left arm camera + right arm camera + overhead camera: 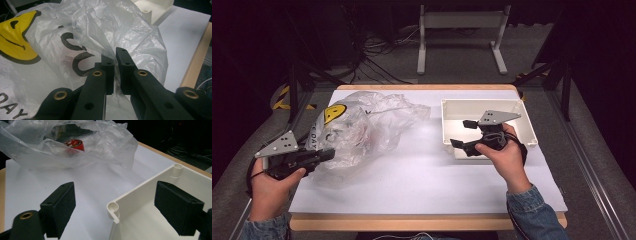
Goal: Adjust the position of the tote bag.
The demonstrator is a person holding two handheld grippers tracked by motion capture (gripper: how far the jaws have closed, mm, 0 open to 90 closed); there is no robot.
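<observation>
Your left hand-held gripper [115,65] pinches the thin plastic bag [362,130] lying on the table [422,185], your right hand-held gripper [125,212] gapes over the white tray [527,131], and a hard tug could rip the bag.

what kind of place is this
Probably a lab or recording studio rather than a home. A white-topped table stands on grey carpet in a dark room, with loose cables and a metal stand behind it. A person works a plastic bag and a white tray with handheld grippers.
</observation>
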